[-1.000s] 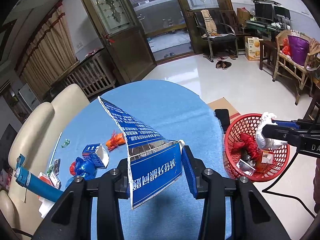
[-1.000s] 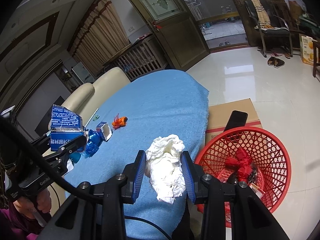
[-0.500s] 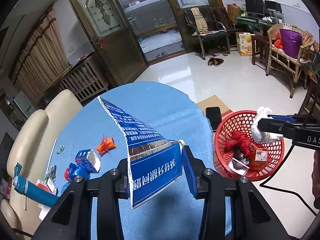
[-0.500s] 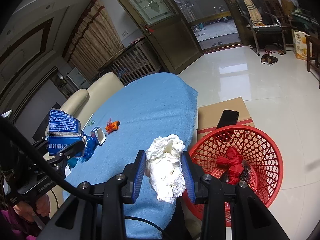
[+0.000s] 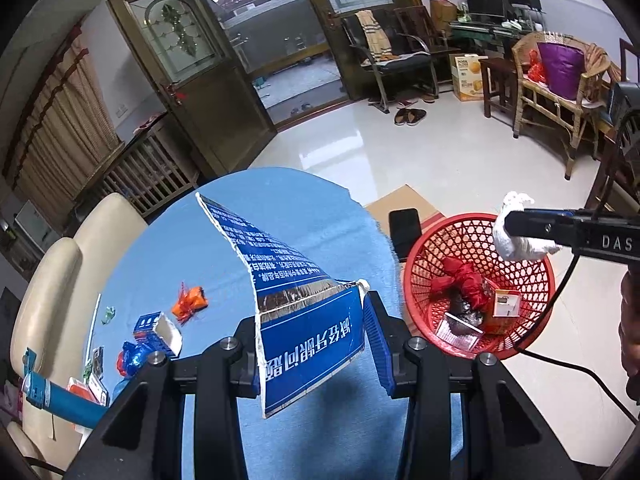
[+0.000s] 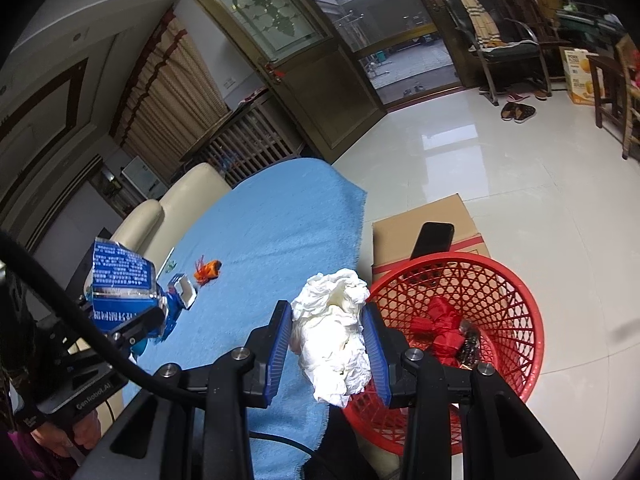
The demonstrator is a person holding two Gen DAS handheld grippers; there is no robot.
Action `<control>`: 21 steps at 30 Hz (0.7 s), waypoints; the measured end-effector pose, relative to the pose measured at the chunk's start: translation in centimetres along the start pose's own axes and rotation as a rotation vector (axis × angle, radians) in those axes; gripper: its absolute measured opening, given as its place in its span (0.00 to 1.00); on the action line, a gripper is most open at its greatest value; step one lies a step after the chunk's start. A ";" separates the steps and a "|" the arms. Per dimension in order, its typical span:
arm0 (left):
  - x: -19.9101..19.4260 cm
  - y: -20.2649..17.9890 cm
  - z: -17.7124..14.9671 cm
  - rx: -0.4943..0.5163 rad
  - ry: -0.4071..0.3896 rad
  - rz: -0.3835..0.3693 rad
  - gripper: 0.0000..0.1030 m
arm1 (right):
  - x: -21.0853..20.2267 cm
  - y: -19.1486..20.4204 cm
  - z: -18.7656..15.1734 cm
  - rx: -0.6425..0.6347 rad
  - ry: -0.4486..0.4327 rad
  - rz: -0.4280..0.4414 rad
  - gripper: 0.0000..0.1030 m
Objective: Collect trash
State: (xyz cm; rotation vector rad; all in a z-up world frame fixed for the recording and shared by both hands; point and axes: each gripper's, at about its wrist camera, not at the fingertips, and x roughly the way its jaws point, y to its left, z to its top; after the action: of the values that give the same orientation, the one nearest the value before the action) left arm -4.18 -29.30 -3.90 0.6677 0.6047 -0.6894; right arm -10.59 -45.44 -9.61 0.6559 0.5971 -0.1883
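1. The left gripper (image 5: 316, 344) is clamped on a torn blue carton (image 5: 304, 320), which sticks up between its pads above the blue tablecloth (image 5: 312, 208).
2. The right gripper (image 6: 328, 344) is squeezed tight on a crumpled white tissue (image 6: 336, 336); in the left wrist view that wad hangs over the red basket's (image 5: 536, 344) far rim.
3. The basket stands on the floor beside the table and holds red wrapping (image 5: 464, 280) and a small box (image 5: 505, 305).
4. An orange scrap (image 5: 191, 301), a small blue box (image 5: 158, 330) and a blue wrapper (image 5: 130, 360) lie on the cloth.
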 end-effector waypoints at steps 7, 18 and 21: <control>0.5 -1.6 0.6 0.036 0.008 -0.027 0.43 | -0.7 -1.9 0.2 0.042 -0.024 -0.007 0.38; 2.4 -4.4 2.3 0.045 0.047 -0.243 0.43 | -0.8 -4.8 0.3 0.120 -0.036 -0.028 0.38; 3.1 -5.1 2.7 0.047 0.053 -0.305 0.43 | -0.8 -5.5 0.3 0.138 -0.034 -0.037 0.40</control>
State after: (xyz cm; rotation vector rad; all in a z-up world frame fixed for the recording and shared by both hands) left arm -5.26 -35.37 -6.09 0.6450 0.7502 -0.9745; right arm -13.05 -49.96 -11.85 0.7740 0.5668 -0.2763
